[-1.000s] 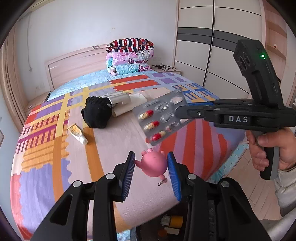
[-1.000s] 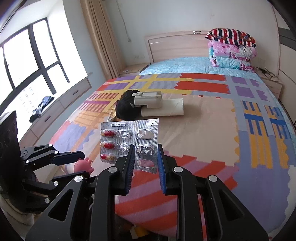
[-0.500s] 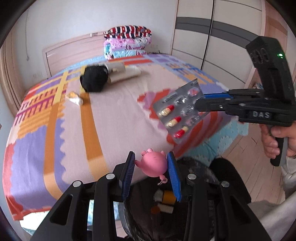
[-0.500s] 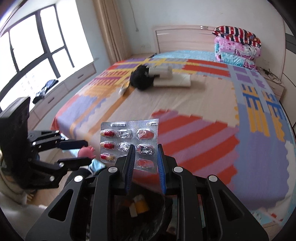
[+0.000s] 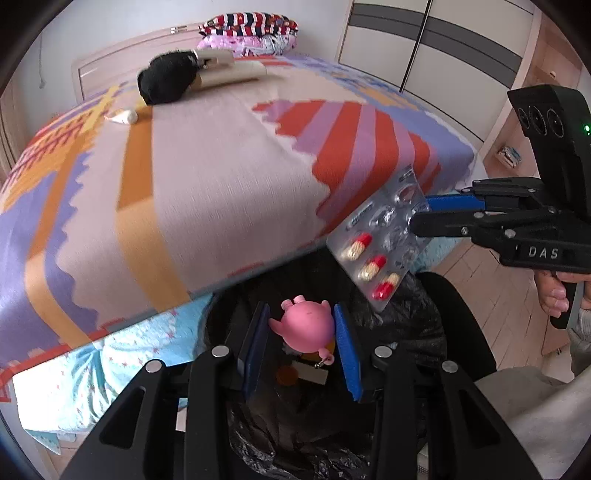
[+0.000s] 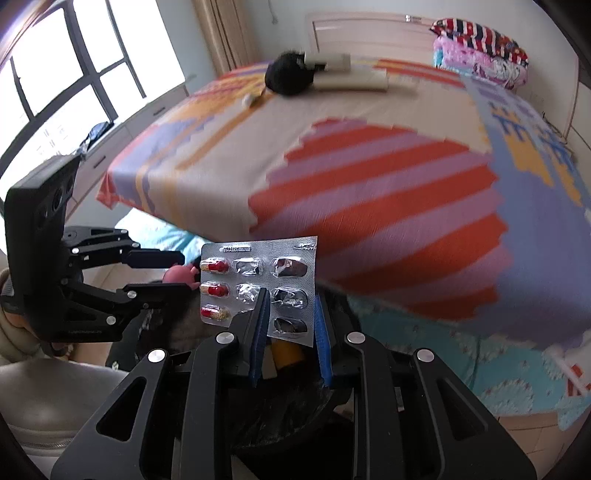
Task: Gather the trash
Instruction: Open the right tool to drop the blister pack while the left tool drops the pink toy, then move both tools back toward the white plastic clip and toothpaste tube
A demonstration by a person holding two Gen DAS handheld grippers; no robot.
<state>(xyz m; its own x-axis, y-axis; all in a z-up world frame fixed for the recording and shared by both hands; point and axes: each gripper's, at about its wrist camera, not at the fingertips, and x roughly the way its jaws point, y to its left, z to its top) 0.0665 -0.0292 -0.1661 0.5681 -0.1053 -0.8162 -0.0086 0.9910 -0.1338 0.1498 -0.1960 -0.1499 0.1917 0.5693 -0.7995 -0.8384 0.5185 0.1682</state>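
Trash in both my tools: my left gripper is clamped on a pink pig toy, its blue pads pressed against the toy's two sides, and my right gripper pinches the lower edge of a blister pack with three red-and-yellow capsules at its left and crushed empty pockets elsewhere. Both hang over the bin, lined with a black bag, that stands on the floor right at the near edge of the bed. Inside the bin, under the pig, I can make out an orange piece and a pale scrap.

From the left wrist view the pack sits up and to the right of the pig, close but apart. Nothing lies between either item and the bin's mouth.

Far across the striped bedspread lie a black bundle, a beige appliance touching it, and a small white tube just to the near left of the bundle. Folded quilts are stacked at the headboard. Wardrobe doors stand at the far right.
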